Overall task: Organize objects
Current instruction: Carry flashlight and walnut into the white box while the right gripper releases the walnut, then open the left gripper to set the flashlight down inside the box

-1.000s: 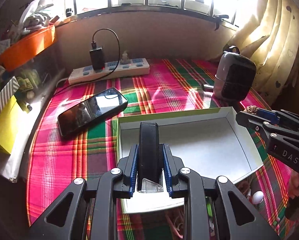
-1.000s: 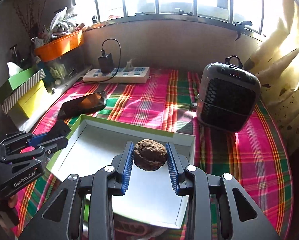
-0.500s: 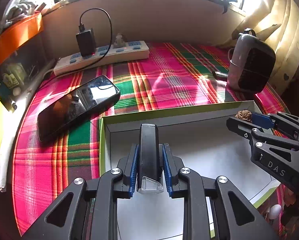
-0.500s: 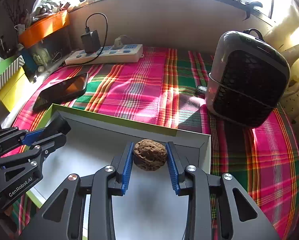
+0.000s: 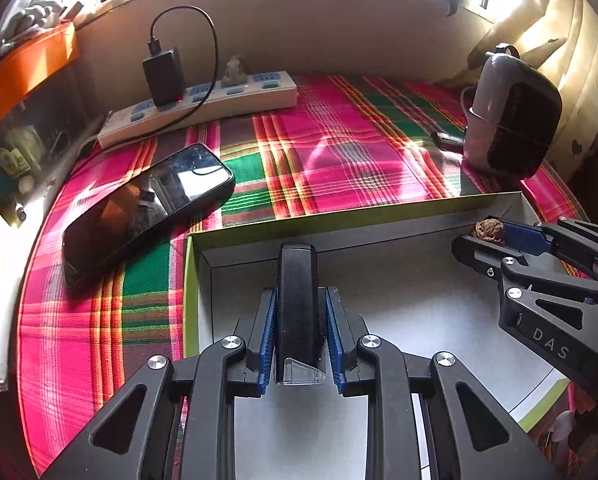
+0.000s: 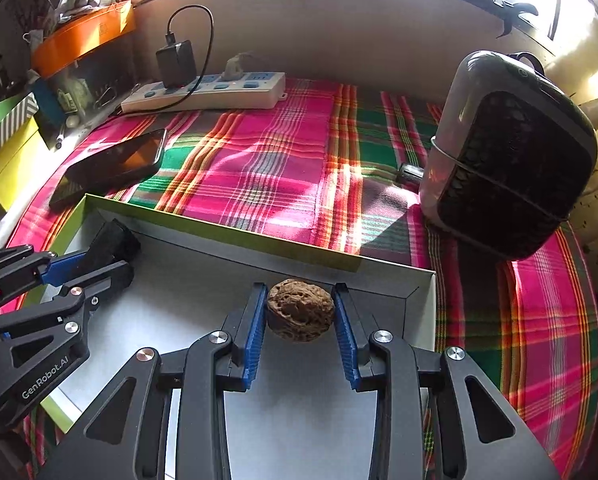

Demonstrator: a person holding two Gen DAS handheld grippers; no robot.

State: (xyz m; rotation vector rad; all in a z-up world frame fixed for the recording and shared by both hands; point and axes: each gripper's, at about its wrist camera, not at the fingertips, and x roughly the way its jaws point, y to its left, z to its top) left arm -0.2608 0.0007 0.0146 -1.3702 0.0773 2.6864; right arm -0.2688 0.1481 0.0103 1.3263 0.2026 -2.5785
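Walnut [image 6: 300,311] clamped between right gripper [image 6: 301,316] fingers; black oblong device [image 5: 298,300] pinched in left gripper [image 5: 298,320]; both over white box [image 5: 399,236].

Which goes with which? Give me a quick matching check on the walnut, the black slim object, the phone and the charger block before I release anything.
Things:
1. walnut
2. black slim object
3. phone
4. charger block

Places:
A. lying on the plaid cloth, left of the box
B. clamped in the right gripper, over the box's far right corner
C. plugged into the power strip
D. clamped in the left gripper, over the box's left side

Pairs: 1-B, 2-D, 3-A, 4-C
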